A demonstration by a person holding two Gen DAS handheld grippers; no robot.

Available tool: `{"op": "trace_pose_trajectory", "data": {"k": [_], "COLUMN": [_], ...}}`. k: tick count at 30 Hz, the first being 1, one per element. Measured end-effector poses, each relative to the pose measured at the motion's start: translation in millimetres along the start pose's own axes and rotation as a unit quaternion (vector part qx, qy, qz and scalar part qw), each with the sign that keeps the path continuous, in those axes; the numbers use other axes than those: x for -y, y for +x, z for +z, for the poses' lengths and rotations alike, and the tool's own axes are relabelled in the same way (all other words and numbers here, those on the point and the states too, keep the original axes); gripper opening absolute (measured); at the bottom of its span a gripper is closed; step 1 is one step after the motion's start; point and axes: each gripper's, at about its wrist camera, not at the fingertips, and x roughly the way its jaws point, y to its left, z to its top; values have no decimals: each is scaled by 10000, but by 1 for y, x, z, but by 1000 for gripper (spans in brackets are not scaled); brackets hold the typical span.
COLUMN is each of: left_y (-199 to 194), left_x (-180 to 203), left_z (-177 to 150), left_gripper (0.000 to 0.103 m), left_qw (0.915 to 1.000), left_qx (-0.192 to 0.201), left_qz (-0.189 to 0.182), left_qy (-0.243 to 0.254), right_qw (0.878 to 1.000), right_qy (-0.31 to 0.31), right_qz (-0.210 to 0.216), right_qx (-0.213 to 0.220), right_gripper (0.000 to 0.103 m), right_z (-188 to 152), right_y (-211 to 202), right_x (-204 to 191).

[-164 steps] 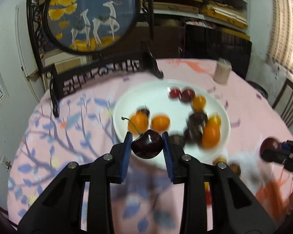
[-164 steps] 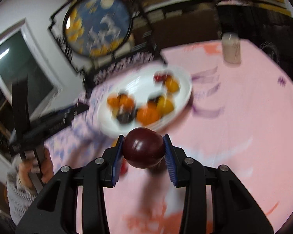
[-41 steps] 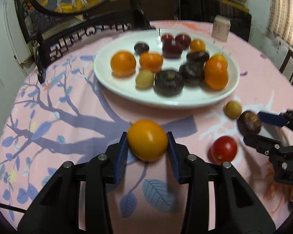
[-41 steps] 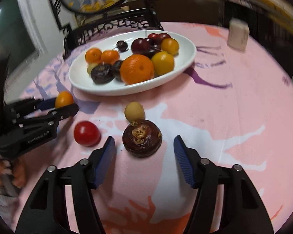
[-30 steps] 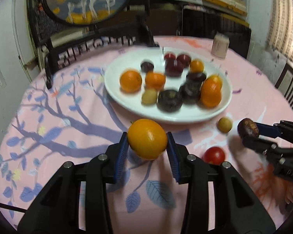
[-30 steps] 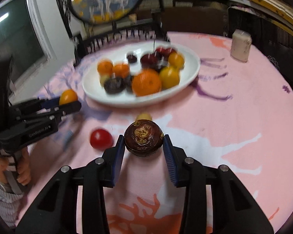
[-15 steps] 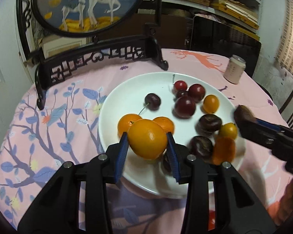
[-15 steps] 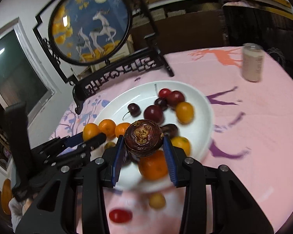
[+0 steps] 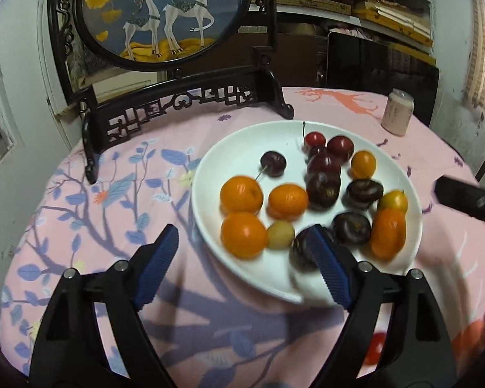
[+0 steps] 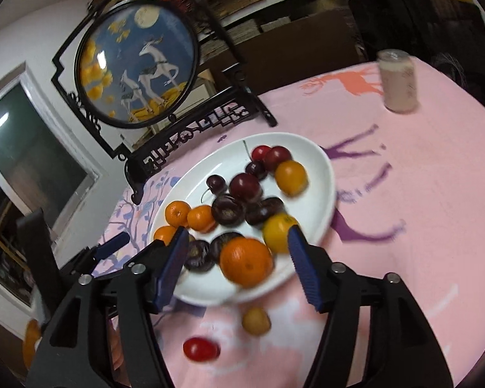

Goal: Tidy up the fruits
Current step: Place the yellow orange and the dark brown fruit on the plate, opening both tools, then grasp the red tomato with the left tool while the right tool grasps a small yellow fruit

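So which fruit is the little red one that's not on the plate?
Find the white plate on the pink tablecloth. Just off its near edge lie two loose fruits: a tan one, then the red tomato. It is the only shiny red fruit off the plate.

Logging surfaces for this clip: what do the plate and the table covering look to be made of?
The plate: probably glazed ceramic, plain white with a smooth, slightly shiny rim. The table covering: looks like printed woven cloth, matte pink with blue leaf and branch patterns; fibre unclear.

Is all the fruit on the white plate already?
No: a red tomato and a small yellowish fruit lie on the pink tablecloth, off the white plate.
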Motion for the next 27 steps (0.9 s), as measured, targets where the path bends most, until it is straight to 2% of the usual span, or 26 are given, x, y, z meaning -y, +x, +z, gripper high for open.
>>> {"op": "trace_pose_trajectory", "data": {"k": [4,7,10,12,15,18,27], "left_y": [-15,-31,-44,-48,-51,-48,-43], "left_x": [8,19,27,30,41,53,79], "left_z": [-17,-32,-47,-53,-57,-61,-74], "left_gripper": [90,96,98,99,99,99,98], "left_qw": [9999,9991,9980,9977,9958,9929,9844], "left_qx": [-2,79,153,148,185,139,-3], "left_qz": [-42,62,135,14,-222,-307,-729], "left_qy": [146,415,598,666,867,1139,1601], "right_qw": [9998,9992,9993,9991,9987,9983,9987], "right_qy": [200,134,27,12,234,448,408], "right_qz": [-91,-276,-311,-411,-444,-352,-296], "right_qx": [7,-267,-228,-106,-91,-119,-107], "right_gripper": [72,72,72,73,81,82,82], "right_z": [-24,-44,-49,-48,-46,-44,-43], "right_y": [-18,-24,-29,-33,-34,-34,-37], "right_x": [15,19,16,17,26,34,29]}}
